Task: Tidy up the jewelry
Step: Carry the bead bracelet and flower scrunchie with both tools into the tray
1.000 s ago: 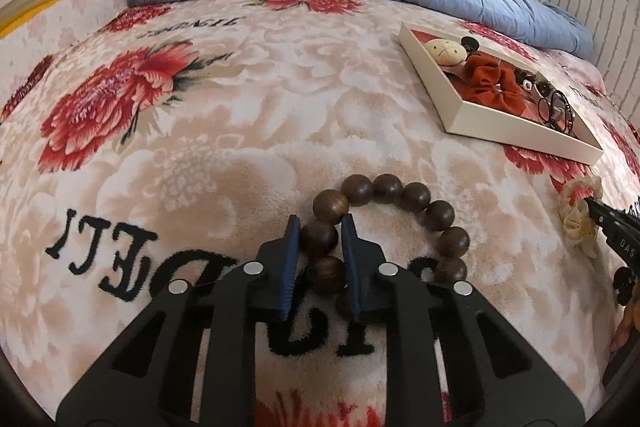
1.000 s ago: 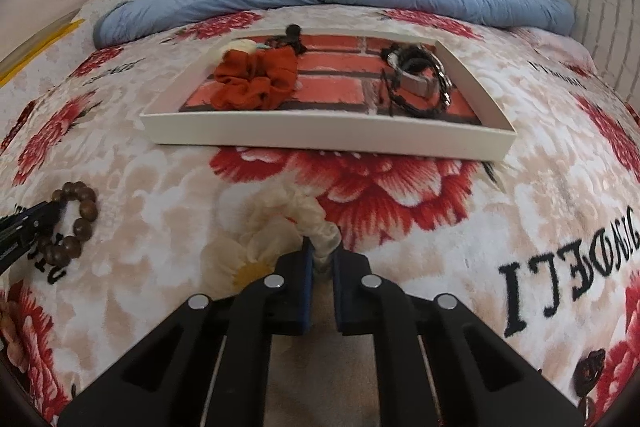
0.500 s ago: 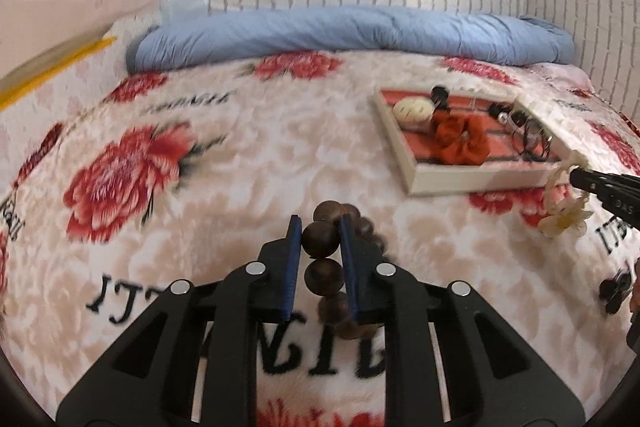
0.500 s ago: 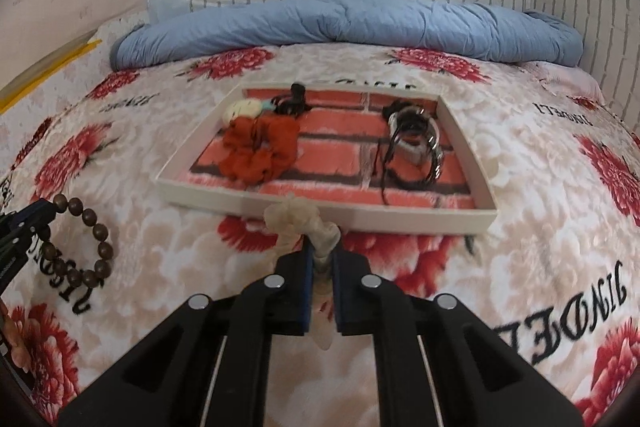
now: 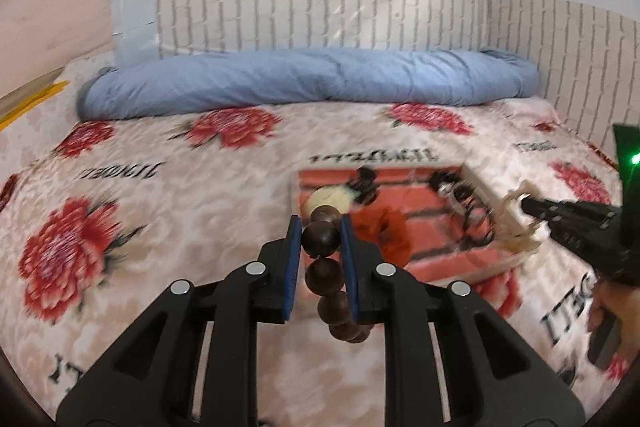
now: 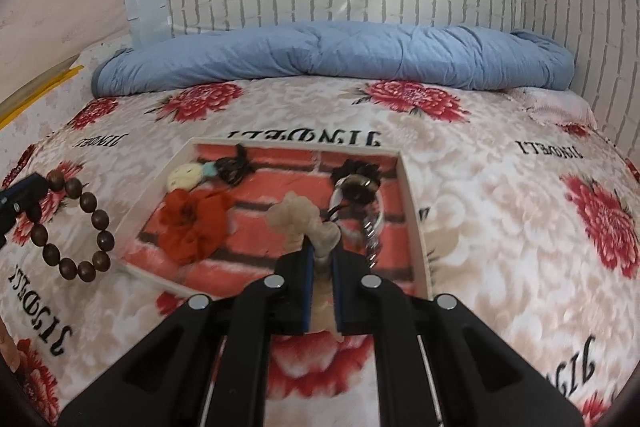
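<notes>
My left gripper (image 5: 319, 227) is shut on a dark wooden bead bracelet (image 5: 324, 273), which hangs from its pads above the bedspread, just short of the tray's near left corner. In the right wrist view that bracelet (image 6: 90, 227) dangles at the left beside the tray. My right gripper (image 6: 320, 247) is shut on a cream fabric flower hair tie (image 6: 298, 217), held over the near part of the white tray (image 6: 410, 187). The tray has a red brick-pattern floor and holds an orange scrunchie (image 6: 192, 219), a cream round clip (image 6: 184, 175), black hair ties and a metal ring bracelet (image 6: 356, 203).
The tray sits on a beige bedspread with red flowers (image 6: 412, 99) and black lettering. A rolled blue quilt (image 6: 328, 55) lies along the far side under a white brick-pattern wall. A small dark object lies on the spread near the right hand (image 5: 604, 323).
Both grippers have lifted their loads off the bedspread and moved toward the tray. The bracelet now hangs free; the flower tie now hovers over the tray's near part.
</notes>
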Demonstrator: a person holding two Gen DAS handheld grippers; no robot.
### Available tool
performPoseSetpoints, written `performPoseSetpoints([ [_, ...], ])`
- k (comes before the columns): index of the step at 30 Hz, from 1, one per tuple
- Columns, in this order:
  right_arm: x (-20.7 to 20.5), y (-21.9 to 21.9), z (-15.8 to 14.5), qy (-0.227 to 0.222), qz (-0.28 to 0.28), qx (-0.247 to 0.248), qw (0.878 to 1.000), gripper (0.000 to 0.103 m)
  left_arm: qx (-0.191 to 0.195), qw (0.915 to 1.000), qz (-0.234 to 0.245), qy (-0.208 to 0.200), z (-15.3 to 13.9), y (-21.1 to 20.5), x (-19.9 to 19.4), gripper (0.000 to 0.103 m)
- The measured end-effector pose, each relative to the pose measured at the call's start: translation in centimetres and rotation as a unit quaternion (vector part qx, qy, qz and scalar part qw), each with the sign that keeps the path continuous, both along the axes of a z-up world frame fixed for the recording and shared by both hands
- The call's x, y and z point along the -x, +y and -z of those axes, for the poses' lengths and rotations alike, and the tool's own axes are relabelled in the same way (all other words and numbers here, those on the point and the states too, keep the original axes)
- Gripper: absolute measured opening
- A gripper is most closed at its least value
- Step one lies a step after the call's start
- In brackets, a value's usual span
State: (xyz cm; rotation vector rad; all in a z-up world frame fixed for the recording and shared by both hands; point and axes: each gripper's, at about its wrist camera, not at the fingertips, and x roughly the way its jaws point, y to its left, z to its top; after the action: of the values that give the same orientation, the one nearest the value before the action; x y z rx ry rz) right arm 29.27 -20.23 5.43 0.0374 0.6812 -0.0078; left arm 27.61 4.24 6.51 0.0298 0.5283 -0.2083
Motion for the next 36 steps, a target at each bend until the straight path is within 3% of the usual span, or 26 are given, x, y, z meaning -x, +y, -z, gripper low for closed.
performPoseSetpoints([
  [6,-2.5,-2.0,0.6,0.001,0.007,0.0,1.0,0.008,0.003,0.9992,0.039,-0.003,-0.3,-5.3,-2.8,0.018],
  [12,-4.8,-3.3,2.5,0.017,0.009,-0.006,1.0,0.008,0.007,0.9982,0.058,0.014,1.7,-8.1,-5.7,0.018],
  [25,-7.8,-4.2,6.8,0.043,0.027,-0.001,0.999,0.008,-0.007,0.9983,0.007,0.058,8.2,-6.9,-10.1,0.018],
  [36,-8.7,-4.5,7.3,0.04,0.03,-0.001,0.999,0.011,-0.009,0.9976,-0.004,0.069,9.9,-6.4,-11.7,0.02],
])
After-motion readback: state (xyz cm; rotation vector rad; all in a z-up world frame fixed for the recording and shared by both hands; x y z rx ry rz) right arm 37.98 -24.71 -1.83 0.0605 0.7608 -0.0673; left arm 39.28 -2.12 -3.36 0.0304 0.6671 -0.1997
